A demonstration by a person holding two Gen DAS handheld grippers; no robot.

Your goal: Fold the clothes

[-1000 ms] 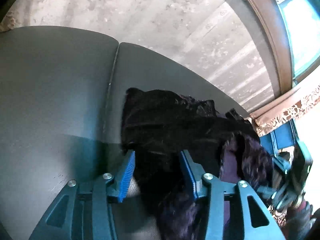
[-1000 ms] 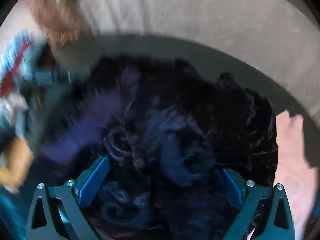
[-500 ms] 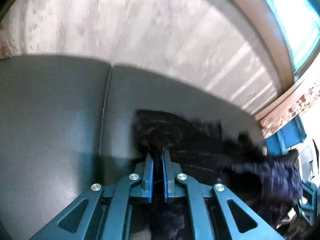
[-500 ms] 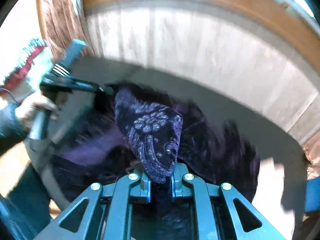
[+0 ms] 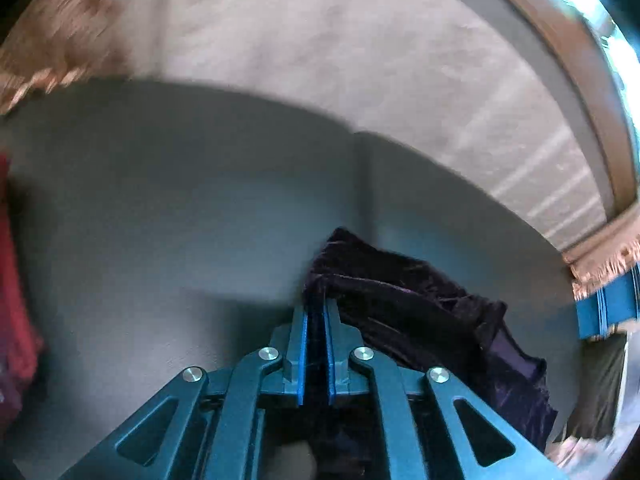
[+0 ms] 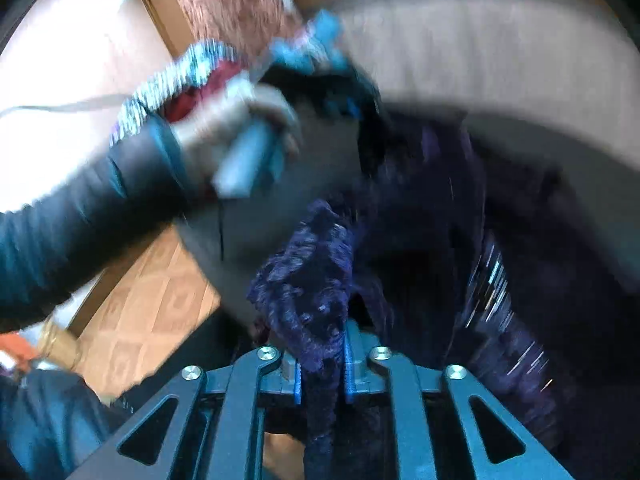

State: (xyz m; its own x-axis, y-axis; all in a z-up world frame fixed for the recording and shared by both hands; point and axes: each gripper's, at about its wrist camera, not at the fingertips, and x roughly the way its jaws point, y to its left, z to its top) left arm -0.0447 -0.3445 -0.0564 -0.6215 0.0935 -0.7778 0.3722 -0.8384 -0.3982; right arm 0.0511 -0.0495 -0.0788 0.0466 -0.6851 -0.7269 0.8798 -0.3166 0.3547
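In the left wrist view, a red cloth (image 5: 16,280) lies at the far left edge of the grey table (image 5: 160,220). The table has a seam (image 5: 366,184) that runs away from the camera, and behind the table stands a pale wall (image 5: 320,40). The left gripper (image 5: 315,308) is clenched on a fold of the dark purple garment (image 5: 420,304); the cloth sits between its 2 blue pads (image 5: 303,344), which are almost together. From the gripper the garment spreads to the right over the table and hangs down at the near right. A blue object (image 5: 608,308) shows at the right edge, too blurred to name.

In the right wrist view, much is blurred by motion. At the left, the person's dark sleeve (image 6: 72,216) reaches in, and the hand (image 6: 236,136) holds the handle of the left gripper. Below the sleeve is a brown patterned floor (image 6: 140,312). In the middle, the right gripper (image 6: 322,344) is clenched on an embroidered part of the garment, which stands up in a bunch above its fingers. The rest of the garment lies to the right on the table, dark and shiny.
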